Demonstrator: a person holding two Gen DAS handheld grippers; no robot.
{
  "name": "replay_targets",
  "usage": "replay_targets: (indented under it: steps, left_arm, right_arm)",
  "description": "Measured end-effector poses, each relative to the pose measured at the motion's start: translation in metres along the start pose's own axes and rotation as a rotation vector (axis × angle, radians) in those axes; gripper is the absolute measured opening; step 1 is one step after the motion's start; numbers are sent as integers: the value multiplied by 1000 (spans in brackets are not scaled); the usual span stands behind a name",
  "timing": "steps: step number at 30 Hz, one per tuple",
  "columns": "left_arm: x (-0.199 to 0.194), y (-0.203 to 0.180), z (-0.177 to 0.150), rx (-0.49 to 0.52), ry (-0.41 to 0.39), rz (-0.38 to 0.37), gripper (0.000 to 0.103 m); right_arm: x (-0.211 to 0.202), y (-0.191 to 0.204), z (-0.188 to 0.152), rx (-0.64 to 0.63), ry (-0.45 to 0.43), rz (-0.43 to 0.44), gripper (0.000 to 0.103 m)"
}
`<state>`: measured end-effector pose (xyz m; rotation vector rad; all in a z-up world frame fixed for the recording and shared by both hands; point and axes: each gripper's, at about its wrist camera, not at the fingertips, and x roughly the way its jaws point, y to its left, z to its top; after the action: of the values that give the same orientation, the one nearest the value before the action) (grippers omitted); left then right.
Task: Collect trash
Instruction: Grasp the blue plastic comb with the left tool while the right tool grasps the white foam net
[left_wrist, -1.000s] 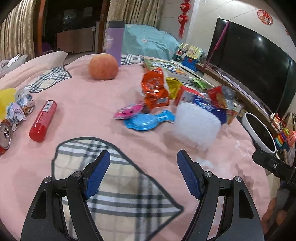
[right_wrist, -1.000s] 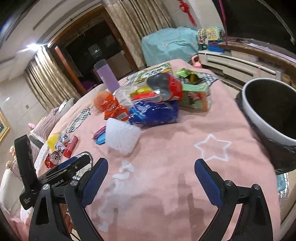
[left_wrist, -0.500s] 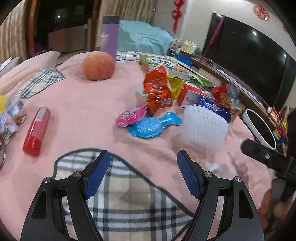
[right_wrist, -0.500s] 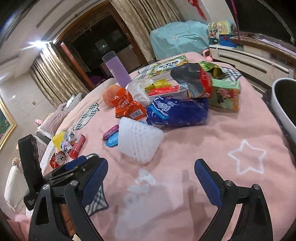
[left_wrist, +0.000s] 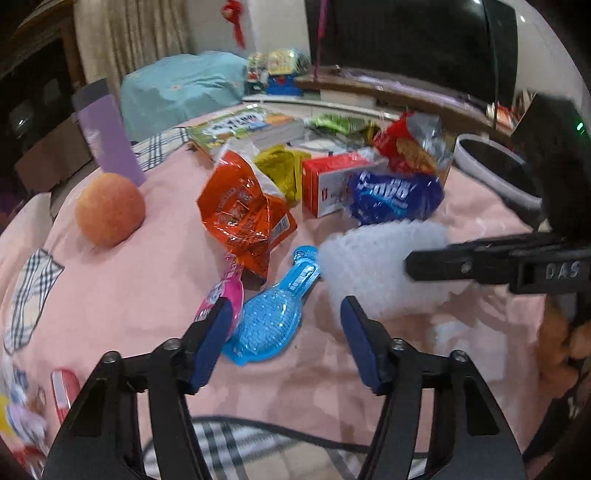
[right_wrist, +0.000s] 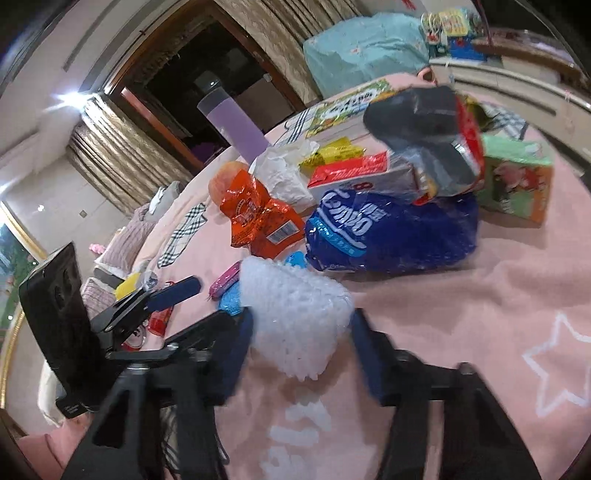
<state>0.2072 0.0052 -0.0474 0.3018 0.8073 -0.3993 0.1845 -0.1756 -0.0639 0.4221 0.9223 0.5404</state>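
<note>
A pink blanket (right_wrist: 461, 332) with a white star covers the tabletop, with curtains and a dark doorway beyond and a dark screen (left_wrist: 406, 37) to the far right. Ahead of both tools lies a heap of wrappers: a blue bag (right_wrist: 391, 236), a red box (right_wrist: 354, 173) and an orange packet (left_wrist: 243, 214) behind it. The white foam net (right_wrist: 295, 317), a stubby tube, lies with its long axis running away from the right tool (right_wrist: 301, 343), its narrower near end between the blurred blue pads, which stand apart on either side of it; contact cannot be told. The left tool (left_wrist: 286, 338) is held low over the blanket, jaws wide and empty, above a blue fish-shaped packet (left_wrist: 273, 317) whose tail points away to the right, toward the net. A pink wrapper (left_wrist: 221, 295) lies just beside the left pad. Farther left sit a peach (left_wrist: 109, 209) and a purple cup (left_wrist: 107, 136).
</note>
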Motion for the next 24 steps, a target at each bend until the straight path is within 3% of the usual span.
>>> replay_targets:
  steps: [1,3,7,9,11,16,24]
  left_arm:
    - [4,0,1,11,10,-8,52]
    - [13,-1,3,37,39,-32,49]
    - [31,-4,6,112,87,38,49]
    - [37,2,8,92,115,26,49]
    - [39,6,9,74,119,19,35]
    - [31,-2,5,52,115,49,31]
    - [-9,-39,-7,-105,61,-55,18]
  right_arm:
    - [-1,0,0,3,-3,0,21]
    - [-10,-4,-1,11,-23,5,21]
    - [-34,-12,-6,16,-64,-4,20]
    - [-42,-15,-7,11,-74,-16,20]
    - [-53,-18,-12,11,-84,-22,20]
    - [-71,-24,-20,19,-112,-45,20]
    - [-106,-37,-32,31,-171,-89,20]
